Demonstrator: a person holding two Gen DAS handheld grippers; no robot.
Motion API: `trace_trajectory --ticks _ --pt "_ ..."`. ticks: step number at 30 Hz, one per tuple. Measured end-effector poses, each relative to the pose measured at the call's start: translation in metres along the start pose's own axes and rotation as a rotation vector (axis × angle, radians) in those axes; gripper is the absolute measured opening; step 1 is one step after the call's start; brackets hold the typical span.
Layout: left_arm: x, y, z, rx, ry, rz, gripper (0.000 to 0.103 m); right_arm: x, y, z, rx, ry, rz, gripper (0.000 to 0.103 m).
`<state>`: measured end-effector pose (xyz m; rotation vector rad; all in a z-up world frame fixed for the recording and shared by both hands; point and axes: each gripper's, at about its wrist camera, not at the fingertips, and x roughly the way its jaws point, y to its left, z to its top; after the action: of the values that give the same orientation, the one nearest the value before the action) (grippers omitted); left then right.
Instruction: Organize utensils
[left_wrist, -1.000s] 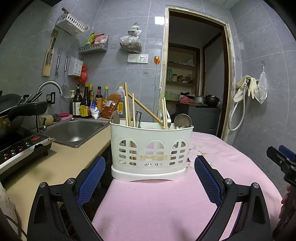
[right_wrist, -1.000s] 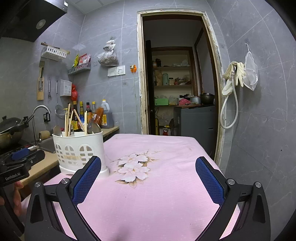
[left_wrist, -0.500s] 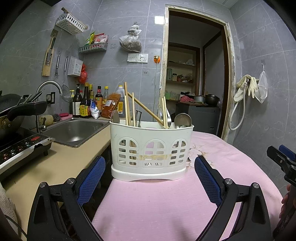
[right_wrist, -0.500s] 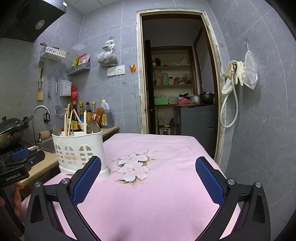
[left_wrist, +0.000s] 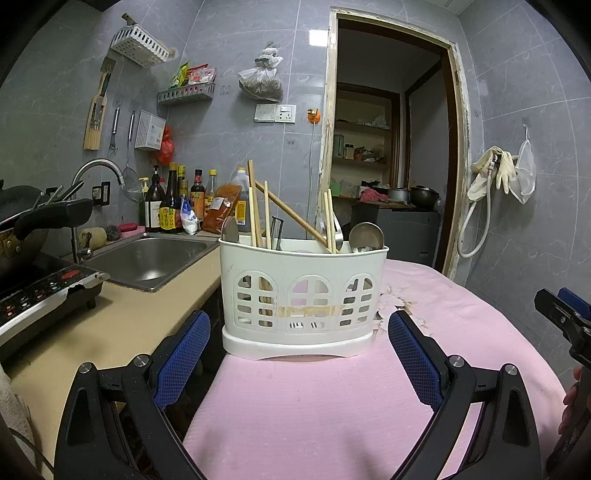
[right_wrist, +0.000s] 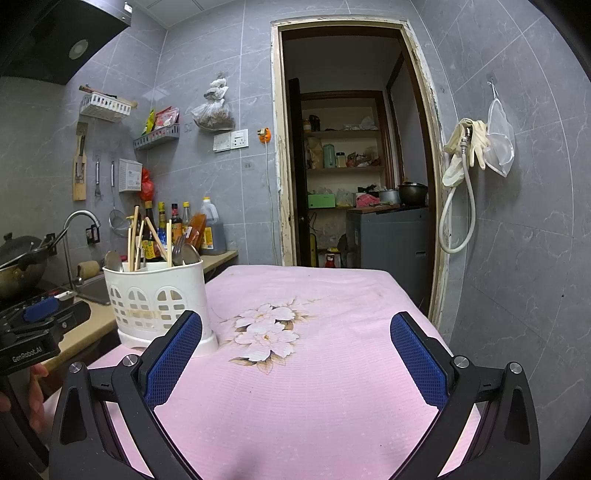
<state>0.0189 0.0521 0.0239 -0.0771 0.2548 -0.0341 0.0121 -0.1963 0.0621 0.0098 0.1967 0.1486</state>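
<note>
The left gripper (left_wrist: 299, 347) faces the caddy (left_wrist: 303, 291) head-on; the right gripper (right_wrist: 295, 350) sees the cloth's flower print (right_wrist: 267, 334). Both gape wide, empty — cutlery bases hidden inside.

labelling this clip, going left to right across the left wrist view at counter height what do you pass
induction cooker → sink → sauce bottles → white utensil caddy → pink tablecloth → right gripper at the picture's edge

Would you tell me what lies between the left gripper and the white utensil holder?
Only bare pink tablecloth lies between the left gripper and the utensil holder, as the left wrist view shows.
</note>
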Motion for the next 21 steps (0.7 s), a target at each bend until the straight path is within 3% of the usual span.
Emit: trace_trajectory --ticks 21 --pt "0.0012 -0.0001 -0.001 0.001 0.002 0.0 0.095 -0.0002 0.0002 -0.0001 0.002 0.002 0.0 0.103"
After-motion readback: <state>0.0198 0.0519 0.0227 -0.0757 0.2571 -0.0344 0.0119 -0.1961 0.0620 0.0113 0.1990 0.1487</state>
